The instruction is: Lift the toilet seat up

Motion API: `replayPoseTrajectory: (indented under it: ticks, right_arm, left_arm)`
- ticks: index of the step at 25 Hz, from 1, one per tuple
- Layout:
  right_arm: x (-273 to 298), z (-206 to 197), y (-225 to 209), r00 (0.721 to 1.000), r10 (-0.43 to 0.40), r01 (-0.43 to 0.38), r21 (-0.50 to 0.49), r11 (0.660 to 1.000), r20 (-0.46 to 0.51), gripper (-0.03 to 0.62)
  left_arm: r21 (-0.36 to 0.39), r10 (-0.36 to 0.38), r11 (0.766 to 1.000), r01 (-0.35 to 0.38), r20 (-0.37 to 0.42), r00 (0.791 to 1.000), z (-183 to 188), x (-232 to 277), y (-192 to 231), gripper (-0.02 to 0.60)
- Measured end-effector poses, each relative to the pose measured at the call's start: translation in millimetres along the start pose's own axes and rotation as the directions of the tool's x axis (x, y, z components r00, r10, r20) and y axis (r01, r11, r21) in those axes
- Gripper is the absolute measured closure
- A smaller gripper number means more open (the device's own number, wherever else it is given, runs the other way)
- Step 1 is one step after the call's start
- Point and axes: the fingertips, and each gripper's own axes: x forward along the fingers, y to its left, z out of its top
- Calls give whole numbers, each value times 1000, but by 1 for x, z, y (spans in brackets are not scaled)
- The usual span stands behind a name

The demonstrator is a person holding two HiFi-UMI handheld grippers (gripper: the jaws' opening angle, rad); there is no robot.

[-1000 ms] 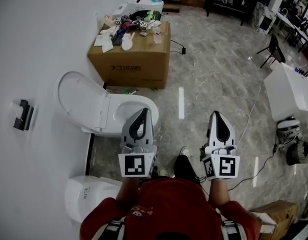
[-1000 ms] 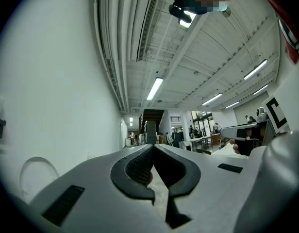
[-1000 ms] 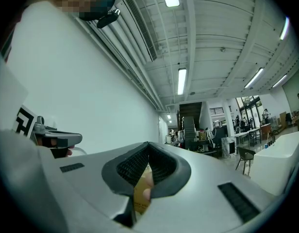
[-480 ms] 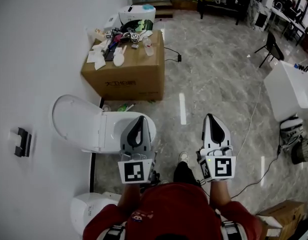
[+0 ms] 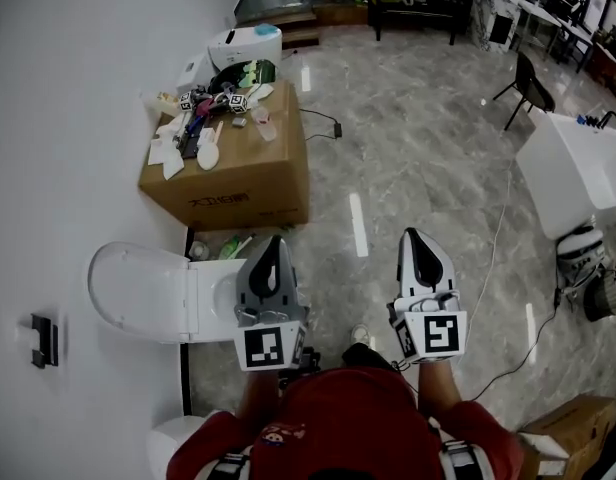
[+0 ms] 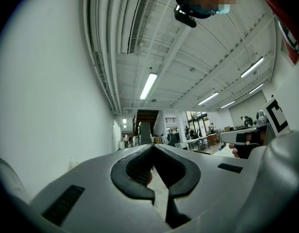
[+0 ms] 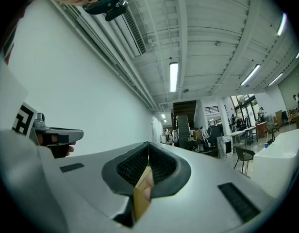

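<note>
Left gripper point(image 5: 271, 246) and right gripper point(image 5: 414, 240) both pinched shut, empty; the white porcelain toilet point(image 5: 203, 303), lid point(image 5: 138, 293) tipped back, hugs the wall by the left one, its seat hidden, with a cluttered brown cardboard box point(image 5: 238, 196) beyond and grey marble floor point(image 5: 408, 148) wide open rightward.

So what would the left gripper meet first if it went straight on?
Probably the box, which lies just ahead of the left gripper in the head view; height is unclear, so it might pass above it.

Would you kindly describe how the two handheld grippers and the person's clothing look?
Both the left gripper and right gripper are pale grey tapered shells with black ribbed pads and a black-and-white marker cube. The person wears a red top.
</note>
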Motion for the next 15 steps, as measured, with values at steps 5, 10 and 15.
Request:
replayPoseTrajectory:
  ticks: [5,10,15]
  right_arm:
    - [32,-4,-43,1000,-18,18,4,1000,3,580]
    - [58,-9,-83,999,-35,35,2,999,5,580]
    - [77,-14,-107,1000,-25,25,15,1000,2,580]
  left_arm:
    - [-37,0,999,1,35,999,5,54,-18,569]
    - [-37,0,999,2,28,1000,-1,100,-33,569]
    - [-34,16,999,-15,40,999,1,130,-47,569]
